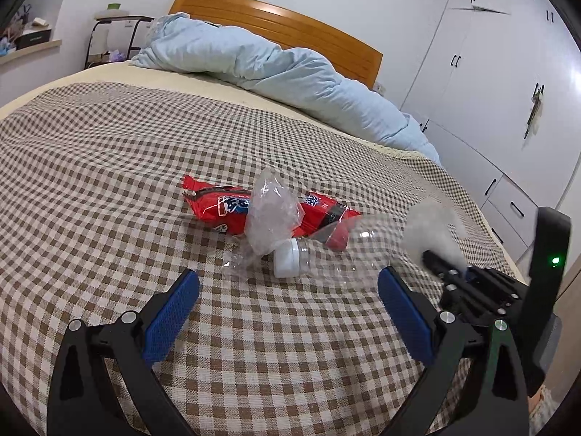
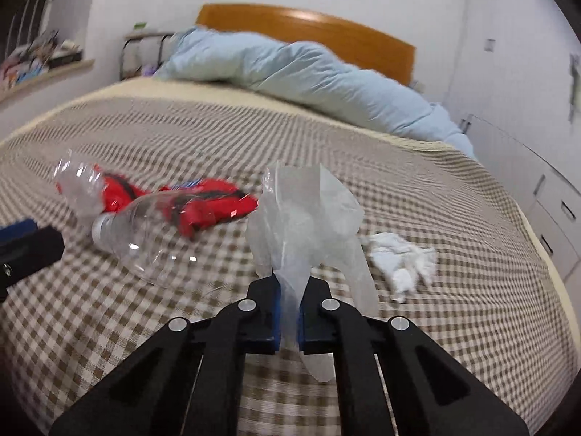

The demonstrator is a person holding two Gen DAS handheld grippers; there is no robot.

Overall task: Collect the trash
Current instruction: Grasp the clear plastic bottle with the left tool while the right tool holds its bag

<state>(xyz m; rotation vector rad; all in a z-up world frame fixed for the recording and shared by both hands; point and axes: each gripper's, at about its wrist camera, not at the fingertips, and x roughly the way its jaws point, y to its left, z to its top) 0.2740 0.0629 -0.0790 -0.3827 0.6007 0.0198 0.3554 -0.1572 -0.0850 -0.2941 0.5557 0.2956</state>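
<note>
**Right gripper pinches plastic bag**

Right gripper (image 2: 288, 312): jaws clamped on clear plastic bag (image 2: 308, 214), above checked bedspread (image 2: 454, 218). Left gripper (image 1: 288, 301) spread wide, empty. Near bag: clear bottle (image 2: 145, 232), red wrapper (image 2: 207, 207) leftward; crumpled tissue (image 2: 403, 258) rightward.

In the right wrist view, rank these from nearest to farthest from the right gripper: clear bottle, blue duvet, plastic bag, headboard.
1. Plastic bag: clamped in the right gripper.
2. Clear bottle: lying to the left on the checked cover.
3. Blue duvet: bunched across the far end of the bed.
4. Headboard: behind the duvet, against the wall.
</note>
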